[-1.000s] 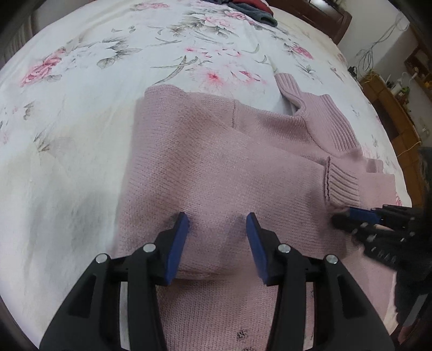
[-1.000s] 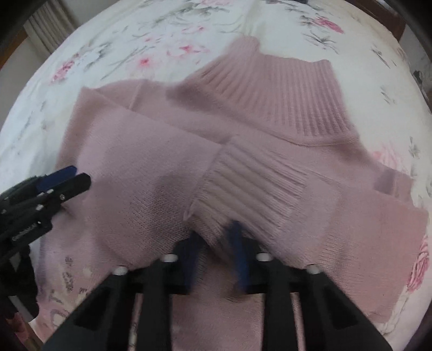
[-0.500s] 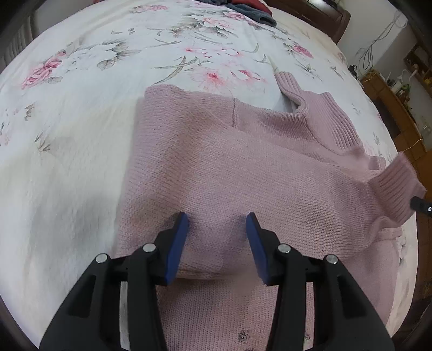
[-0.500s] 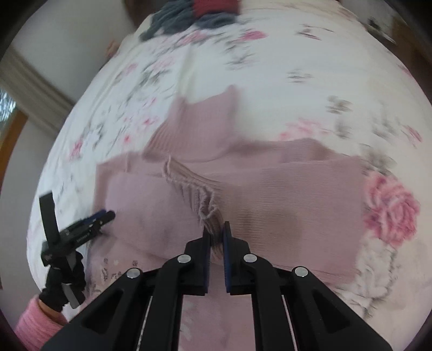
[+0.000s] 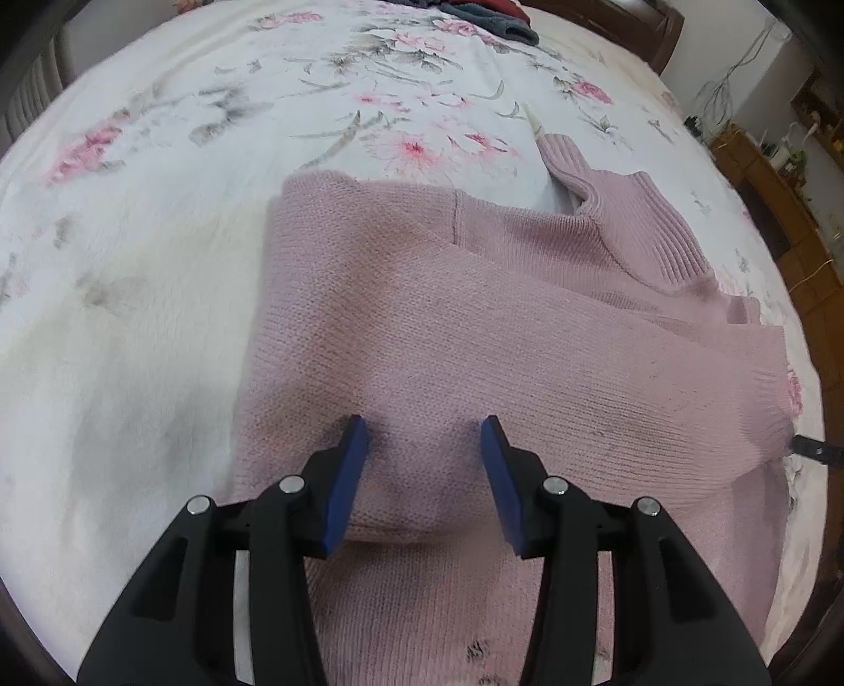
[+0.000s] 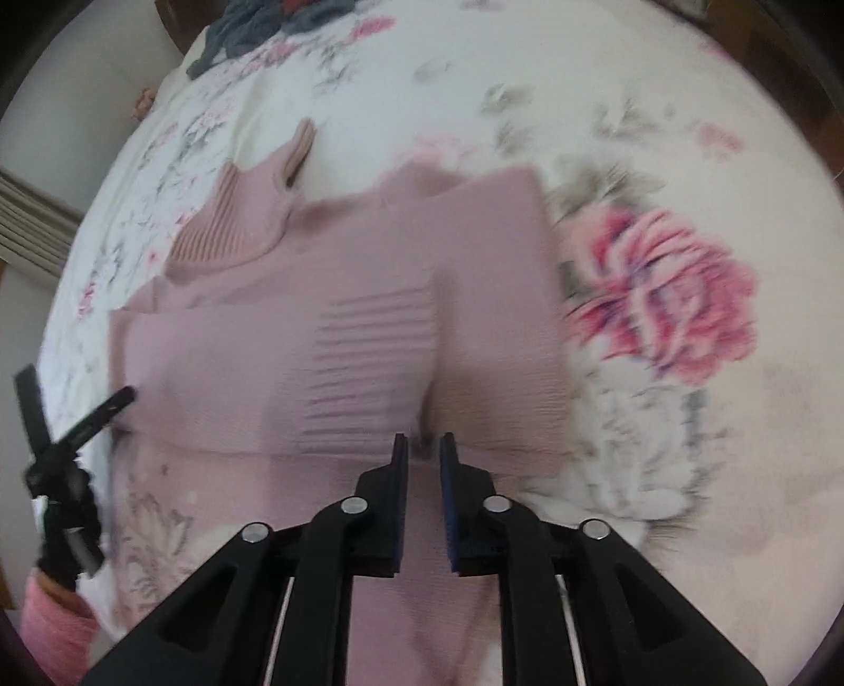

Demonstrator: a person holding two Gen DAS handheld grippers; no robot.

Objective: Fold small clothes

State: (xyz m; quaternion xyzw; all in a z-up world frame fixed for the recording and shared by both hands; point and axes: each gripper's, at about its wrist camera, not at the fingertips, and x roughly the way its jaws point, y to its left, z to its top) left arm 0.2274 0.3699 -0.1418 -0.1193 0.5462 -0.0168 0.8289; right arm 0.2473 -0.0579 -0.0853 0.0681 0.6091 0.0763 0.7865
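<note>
Pink sweater point(image 5: 475, 337) on floral bedspread point(image 5: 158, 211), left gripper point(image 5: 422, 448) spread, right gripper point(image 6: 422, 448) slightly parted

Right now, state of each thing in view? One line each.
pink sweater: flat on the bed, sleeve folded across the body
sleeve cuff: ribbed, just ahead of the right gripper
left gripper: open, on the sweater
right gripper: slightly open, nothing gripped
dark clothes: heaped at the far edge

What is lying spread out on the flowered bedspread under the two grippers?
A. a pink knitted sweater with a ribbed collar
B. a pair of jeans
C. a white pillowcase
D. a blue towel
A: a pink knitted sweater with a ribbed collar lies on the bedspread.
</note>
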